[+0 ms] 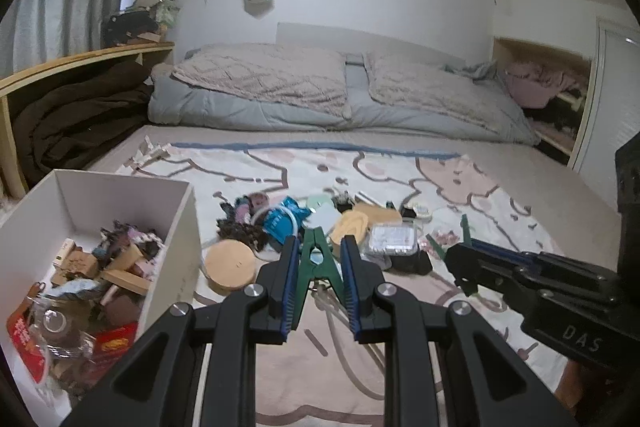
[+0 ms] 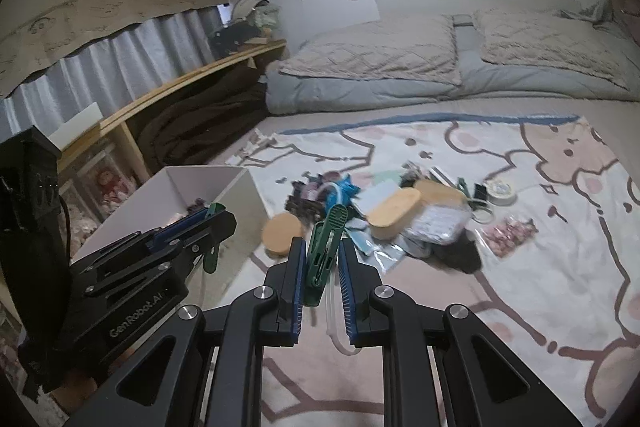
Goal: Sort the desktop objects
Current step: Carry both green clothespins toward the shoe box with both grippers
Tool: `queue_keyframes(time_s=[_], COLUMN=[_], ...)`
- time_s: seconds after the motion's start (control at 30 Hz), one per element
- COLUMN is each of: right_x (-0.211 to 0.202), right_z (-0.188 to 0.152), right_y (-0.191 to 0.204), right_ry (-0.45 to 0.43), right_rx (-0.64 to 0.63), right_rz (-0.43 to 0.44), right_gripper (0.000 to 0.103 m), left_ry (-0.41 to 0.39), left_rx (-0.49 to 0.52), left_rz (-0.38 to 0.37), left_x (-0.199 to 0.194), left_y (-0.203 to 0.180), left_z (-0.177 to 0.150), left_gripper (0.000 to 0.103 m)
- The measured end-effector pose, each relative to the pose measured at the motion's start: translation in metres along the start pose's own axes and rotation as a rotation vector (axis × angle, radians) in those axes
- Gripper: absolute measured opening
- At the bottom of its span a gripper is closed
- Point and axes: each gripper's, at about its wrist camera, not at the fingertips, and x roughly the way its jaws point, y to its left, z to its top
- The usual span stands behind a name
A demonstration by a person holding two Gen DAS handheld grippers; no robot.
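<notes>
The white box (image 1: 120, 195) was cut off at the left wrist view's lower-left edge with its jumbled contents too blurred to name, the heap of small items (image 2: 400, 215) on the bed smeared together, and the green clip's (image 1: 320, 259) lower end hid behind the blue pads (image 1: 290, 287).

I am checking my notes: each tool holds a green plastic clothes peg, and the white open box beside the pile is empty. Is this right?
Not quite. The white open box is not empty: the left wrist view shows mixed small items inside.
</notes>
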Motion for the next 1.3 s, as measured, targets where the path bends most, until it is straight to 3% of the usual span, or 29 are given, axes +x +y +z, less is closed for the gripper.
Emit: queue_keyframes(time_s=[0.13,0.57,0.97,1.3], right_x=[-0.002,0.005,0.025,0.048], right_z=[0.011,0.031,0.035,0.033], right_y=[0.014,0.061,0.109,0.135], right_ry=[-0.026,-0.048,-0.014,0.023], right_rx=[0.007,-0.021,-0.086,-0.122], right_rz=[0.032,0.103,0.180,0.201], right_gripper=[0.017,0.017,0.017,0.017], left_ry=[-0.026,-0.110,-0.090,-0.059], left_rx=[-0.034,-0.161,-0.209,-0.229], left_rz=[0.018,0.242,0.427,0.508], left_x=[-0.014,-0.047,-0.057,-0.058], left_y=[0.018,0.102,0.161,0.192], left_z=[0.008,0.018,0.010,0.001], left_gripper=[0.021,0.021,0.021,0.021])
